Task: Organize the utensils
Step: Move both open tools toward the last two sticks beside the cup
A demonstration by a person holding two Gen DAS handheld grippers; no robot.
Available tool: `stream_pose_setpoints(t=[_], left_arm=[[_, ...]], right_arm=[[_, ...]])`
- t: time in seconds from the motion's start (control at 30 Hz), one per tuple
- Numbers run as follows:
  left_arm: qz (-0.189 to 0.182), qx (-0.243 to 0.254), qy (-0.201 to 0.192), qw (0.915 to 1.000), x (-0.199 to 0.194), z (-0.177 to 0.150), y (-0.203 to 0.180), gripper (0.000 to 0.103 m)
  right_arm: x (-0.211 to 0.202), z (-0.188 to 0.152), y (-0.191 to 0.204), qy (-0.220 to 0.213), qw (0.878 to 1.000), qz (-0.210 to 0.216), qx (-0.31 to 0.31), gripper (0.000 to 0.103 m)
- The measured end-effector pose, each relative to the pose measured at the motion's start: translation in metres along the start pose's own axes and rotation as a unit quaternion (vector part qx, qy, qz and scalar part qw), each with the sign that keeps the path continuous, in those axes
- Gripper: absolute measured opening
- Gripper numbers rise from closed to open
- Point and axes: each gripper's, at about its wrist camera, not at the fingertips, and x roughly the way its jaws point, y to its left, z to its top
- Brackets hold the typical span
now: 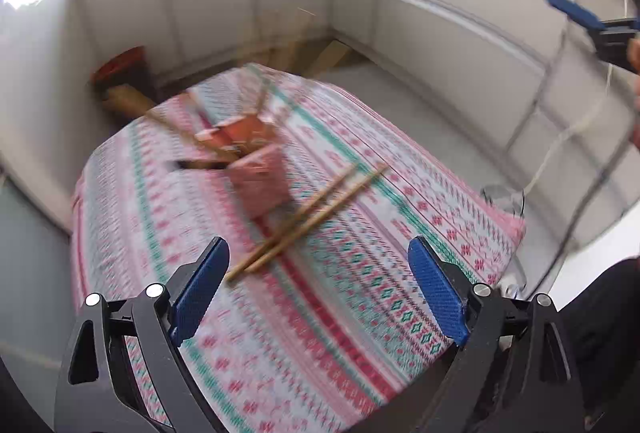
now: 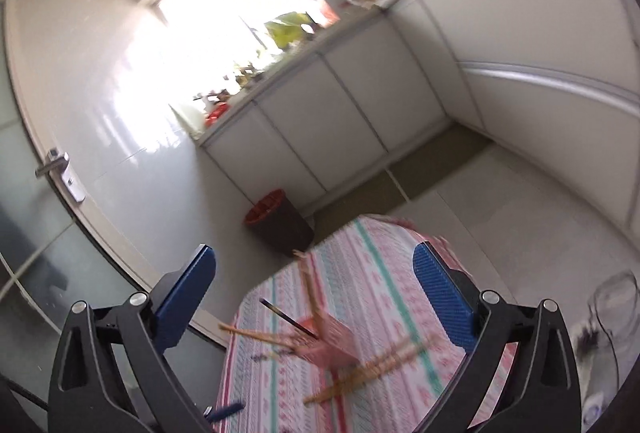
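Note:
A pink box-like utensil holder [image 1: 258, 169] stands on a table with a patterned cloth [image 1: 360, 293]; several chopsticks stick out of it. A pair of wooden chopsticks [image 1: 304, 219] lies on the cloth just in front of the holder. My left gripper [image 1: 320, 273] is open and empty, above the near end of the pair. My right gripper [image 2: 314, 293] is open and empty, held high over the table; the holder [image 2: 328, 345] and the loose chopsticks [image 2: 372, 365] show below it. The right gripper also shows in the left wrist view [image 1: 580, 17]. Both views are motion-blurred.
A dark bin with a red rim [image 2: 278, 223] stands on the floor beyond the table, by white cabinets [image 2: 320, 129]. A dark pen-like item [image 2: 226, 411] lies on the cloth's near left. A clear glass object [image 1: 502, 197] sits right of the table.

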Motion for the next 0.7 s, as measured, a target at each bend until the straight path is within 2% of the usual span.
stream_pose_setpoints(t=[0.1, 0.17, 0.3, 0.37, 0.5, 0.57, 0.67, 0.7], left_arm=[[-0.008, 0.049, 0.019, 0.9986, 0.035, 0.014, -0.032, 0.087], [-0.006, 0.094, 0.047, 0.9944, 0.067, 0.025, -0.053, 0.087], [0.001, 0.151, 0.091, 0.9843, 0.118, 0.047, -0.078, 0.087], [0.007, 0.185, 0.119, 0.9755, 0.148, 0.058, -0.087, 0.087], [0.005, 0.224, 0.158, 0.9617, 0.187, 0.073, -0.094, 0.082], [0.009, 0.242, 0.175, 0.9542, 0.203, 0.079, -0.097, 0.072], [0.021, 0.254, 0.211, 0.9438, 0.227, 0.086, -0.094, 0.068], [0.011, 0.248, 0.222, 0.943, 0.233, 0.089, -0.091, 0.069]], right_arm=[[-0.016, -0.004, -0.052, -0.001, 0.998, -0.033, 0.044, 0.096], [-0.011, 0.0, -0.075, 0.02, 0.996, -0.052, 0.071, 0.096], [-0.004, 0.002, -0.103, 0.039, 0.987, -0.034, 0.149, 0.096], [0.004, -0.001, -0.116, 0.066, 0.981, -0.032, 0.182, 0.096], [0.012, -0.011, -0.13, 0.102, 0.968, -0.04, 0.225, 0.096], [0.016, -0.013, -0.136, 0.114, 0.964, -0.052, 0.234, 0.096], [0.019, -0.016, -0.145, 0.124, 0.957, -0.049, 0.257, 0.096], [0.02, -0.017, -0.149, 0.128, 0.954, -0.045, 0.266, 0.096]])
